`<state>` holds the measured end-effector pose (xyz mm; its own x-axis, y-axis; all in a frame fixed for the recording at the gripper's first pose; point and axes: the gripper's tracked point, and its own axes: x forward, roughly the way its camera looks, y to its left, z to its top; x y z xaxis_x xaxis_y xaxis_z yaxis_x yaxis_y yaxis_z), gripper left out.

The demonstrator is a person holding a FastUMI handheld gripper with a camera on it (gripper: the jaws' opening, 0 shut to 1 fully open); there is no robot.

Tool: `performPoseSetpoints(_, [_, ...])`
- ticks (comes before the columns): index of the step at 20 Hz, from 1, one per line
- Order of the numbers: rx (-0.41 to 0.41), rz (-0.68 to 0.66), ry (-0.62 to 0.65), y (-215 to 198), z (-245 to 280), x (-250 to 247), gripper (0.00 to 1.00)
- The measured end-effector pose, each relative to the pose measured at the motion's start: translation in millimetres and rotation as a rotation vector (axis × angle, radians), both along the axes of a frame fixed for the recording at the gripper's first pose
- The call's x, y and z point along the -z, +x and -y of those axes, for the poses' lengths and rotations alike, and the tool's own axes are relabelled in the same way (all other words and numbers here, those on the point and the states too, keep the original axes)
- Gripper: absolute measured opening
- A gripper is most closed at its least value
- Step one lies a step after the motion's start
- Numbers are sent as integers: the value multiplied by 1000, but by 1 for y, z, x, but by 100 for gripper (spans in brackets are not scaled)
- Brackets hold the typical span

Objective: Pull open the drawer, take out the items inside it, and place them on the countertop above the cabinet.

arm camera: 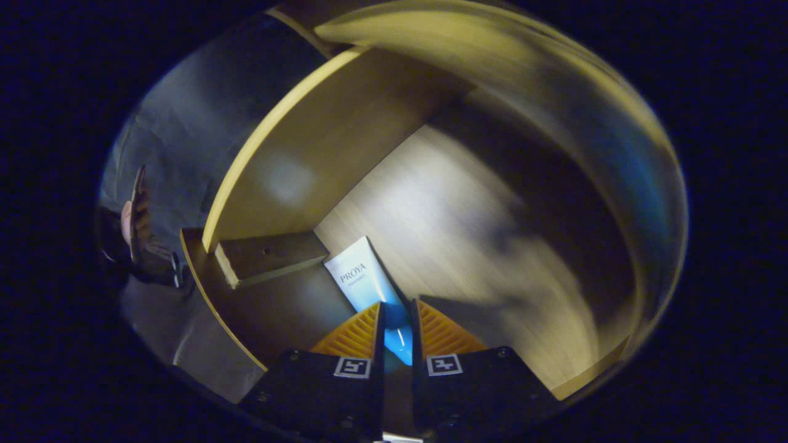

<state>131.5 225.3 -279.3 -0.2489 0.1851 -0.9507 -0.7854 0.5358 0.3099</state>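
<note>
I look down into the open wooden drawer (468, 203), whose floor and walls are blurred. A white tube with a blue cap end (367, 282) sticks out from between my two fingers, its white end pointing ahead of them into the drawer's corner. My gripper (397, 320) is shut on the tube, both fingers pressing its blue end. The tube seems lifted a little above the drawer floor.
The drawer's side wall (308, 154) rises to the left of the tube. A small wooden block (271, 257) sits in the corner beside the tube's white end. Beyond the drawer's wall, a person's hand (136, 212) holds a dark object above the grey floor (203, 123).
</note>
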Motion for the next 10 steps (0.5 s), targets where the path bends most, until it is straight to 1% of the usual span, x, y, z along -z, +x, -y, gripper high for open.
performPoseSetpoints(2, [11, 82, -38, 12, 15, 2, 19])
performPoseSetpoints(3, [-4, 101, -55, 17, 23, 3, 19])
performPoseSetpoints(4, [0, 92, -41, 17, 24, 0, 19])
performPoseSetpoints(6, [-6, 71, 40, 23, 9, -10, 19])
performPoseSetpoints(8, [-50, 76, 84, 30, 11, -18, 19])
performPoseSetpoints(9, [-71, 85, 83, 34, 15, -15, 29])
performPoseSetpoints(10, [-75, 80, 79, 39, 14, -19, 35])
